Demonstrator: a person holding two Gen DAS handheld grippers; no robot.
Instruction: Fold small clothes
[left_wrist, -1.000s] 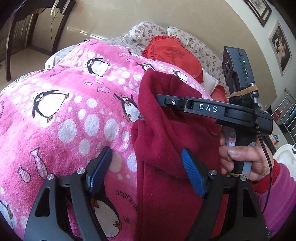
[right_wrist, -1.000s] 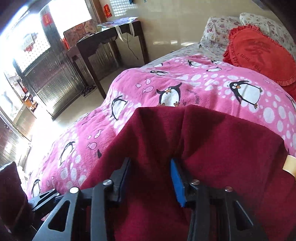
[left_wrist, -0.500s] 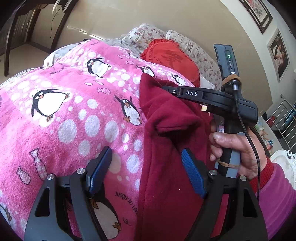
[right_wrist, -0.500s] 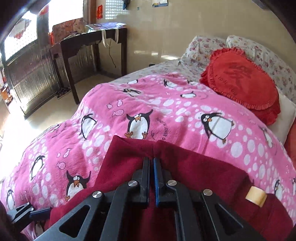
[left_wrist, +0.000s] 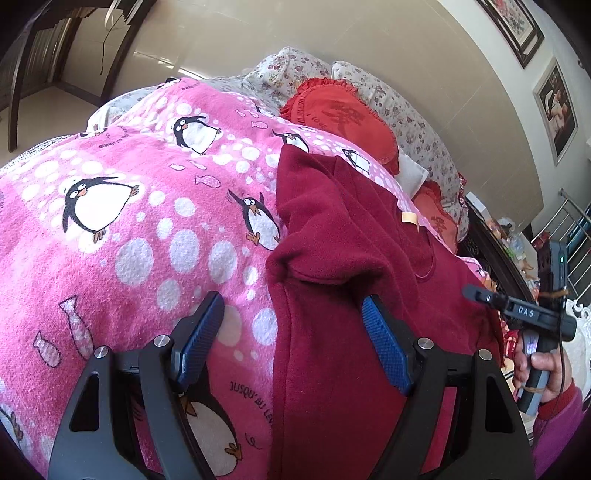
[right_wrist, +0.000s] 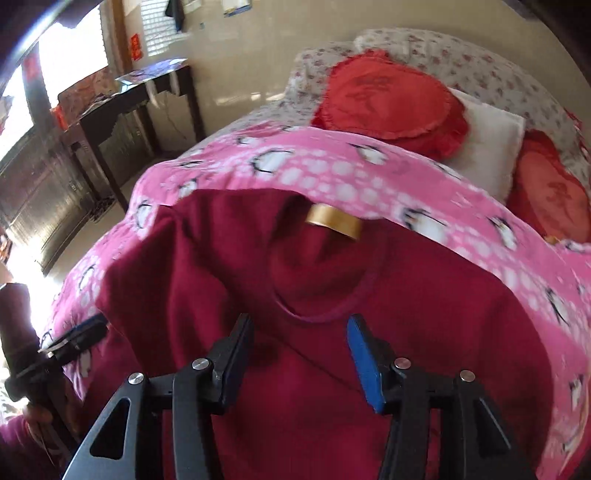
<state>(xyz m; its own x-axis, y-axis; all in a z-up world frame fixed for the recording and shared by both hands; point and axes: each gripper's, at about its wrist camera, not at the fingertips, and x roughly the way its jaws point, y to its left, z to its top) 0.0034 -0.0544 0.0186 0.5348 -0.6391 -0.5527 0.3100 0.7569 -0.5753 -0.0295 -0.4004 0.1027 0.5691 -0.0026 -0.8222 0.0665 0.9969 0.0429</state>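
Although the dark red top (left_wrist: 332, 332) lies spread over a pink penguin-print blanket (left_wrist: 129, 229) on a bed, only part of it is flat — along its left edge the fabric is doubled over into a raised fold. It is a soft, fleecy child-sized top, probably light and limp, so it should drape and sag when lifted and keep a crease only loosely. It is not fragile, and the nap should give the pads good purchase.

Going left to right: the left gripper (left_wrist: 293, 343) hangs over the garment's left edge with its jaws standing wide, one blue pad above the blanket, the other above the red cloth, neither pressing on anything. Next comes the fold, then the round neckline (right_wrist: 317, 291) with a tan label (right_wrist: 334, 221) at the back of the collar. The right gripper (right_wrist: 299, 350) sits just below that neckline, seen from its own camera; its jaws have just been opening and now stand partly apart with nothing clamped between them, the cloth lying beneath. In the left camera it shows at the far right, off the garment's edge, held by a hand (left_wrist: 535, 369) in a magenta sleeve.

The best places to take hold are likely a hem, shoulder seam or sleeve edge, where the cloth is doubled — a pinch mid-panel would probably just bunch it.

No containers are in view; red cushions (right_wrist: 391, 99) and floral pillows (right_wrist: 491, 74) sit at the head of the bed.
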